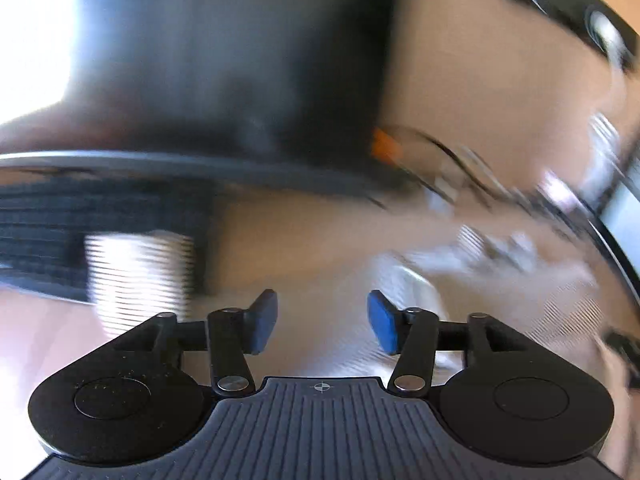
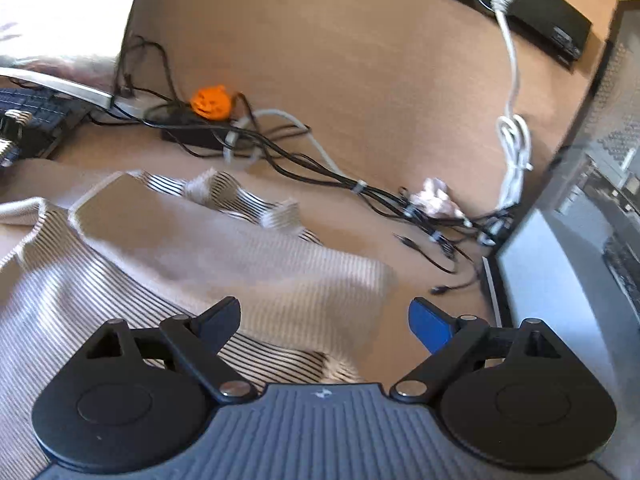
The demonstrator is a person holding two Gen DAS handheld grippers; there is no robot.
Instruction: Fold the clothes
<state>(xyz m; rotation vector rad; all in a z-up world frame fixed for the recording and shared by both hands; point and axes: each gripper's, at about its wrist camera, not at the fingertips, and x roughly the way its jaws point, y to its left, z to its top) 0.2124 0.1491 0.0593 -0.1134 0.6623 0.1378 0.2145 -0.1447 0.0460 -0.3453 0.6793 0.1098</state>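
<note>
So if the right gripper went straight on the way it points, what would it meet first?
Most likely the striped garment: the open right gripper points over its folded edge toward the wooden table. Past that lies the black cable bundle. Depth is unclear, so it might clear the cloth.

Bare brown wooden tabletop (image 2: 360, 60) lies open ahead of the striped beige knit garment (image 2: 224, 256). A tangle of black and white cables (image 2: 280, 148) with a small orange pumpkin figure (image 2: 211, 103) crosses it. A grey computer case (image 2: 592, 216) blocks the right side; a dark keyboard (image 2: 32, 116) stands far left.
</note>
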